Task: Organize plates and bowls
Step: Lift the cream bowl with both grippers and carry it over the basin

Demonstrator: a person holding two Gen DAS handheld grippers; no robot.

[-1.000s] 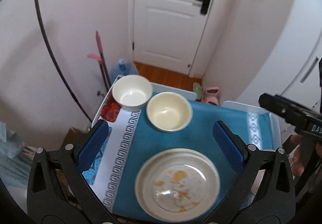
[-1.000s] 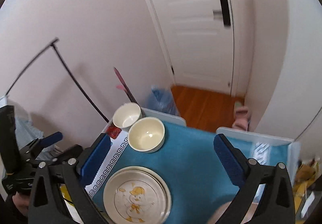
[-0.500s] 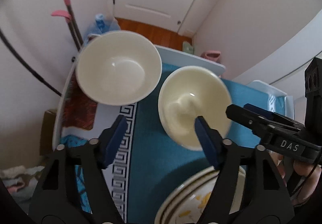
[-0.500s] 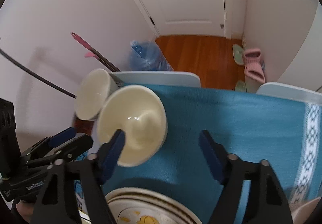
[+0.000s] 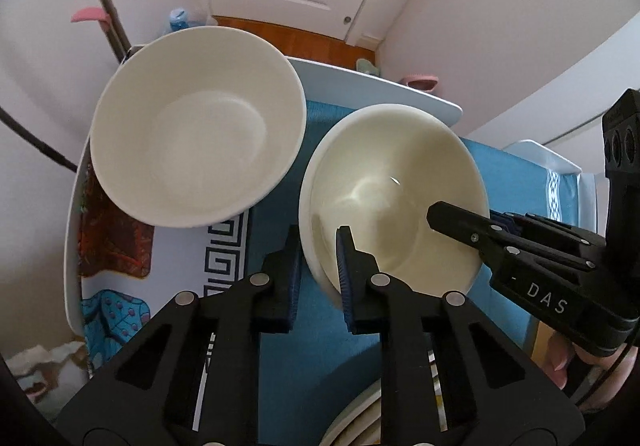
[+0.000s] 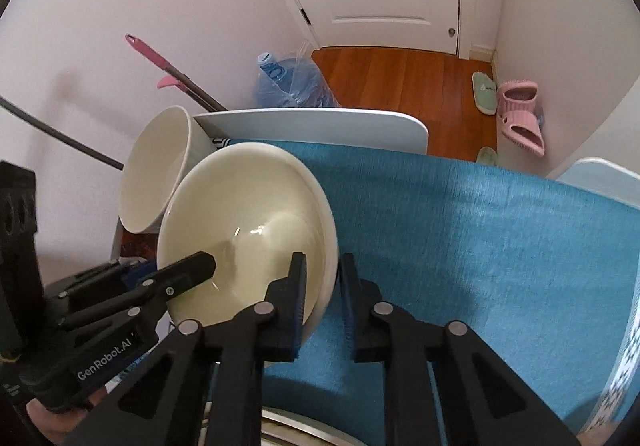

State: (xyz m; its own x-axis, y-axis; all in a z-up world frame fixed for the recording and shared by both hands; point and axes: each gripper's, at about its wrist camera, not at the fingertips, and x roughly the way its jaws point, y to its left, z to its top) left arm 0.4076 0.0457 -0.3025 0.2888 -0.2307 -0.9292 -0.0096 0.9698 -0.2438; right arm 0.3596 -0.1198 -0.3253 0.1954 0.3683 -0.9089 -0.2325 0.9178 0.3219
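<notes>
Clamping opposite rim sections of the cream bowl [image 5: 396,189], the left hand-held gripper [image 5: 318,266] and right hand-held gripper [image 6: 322,286] hold it beside the white bowl [image 5: 196,141] over the blue-clothed bench [image 6: 480,230].

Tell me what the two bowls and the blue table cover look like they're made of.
Cream bowl, pinched at its rim by both grippers: glossy, likely glazed ceramic or melamine; sharp highlights inside. White bowl: smoother, duller sheen, ceramic or plastic, unclear. Blue cover: woven fabric, matte, visible weave texture.
</notes>
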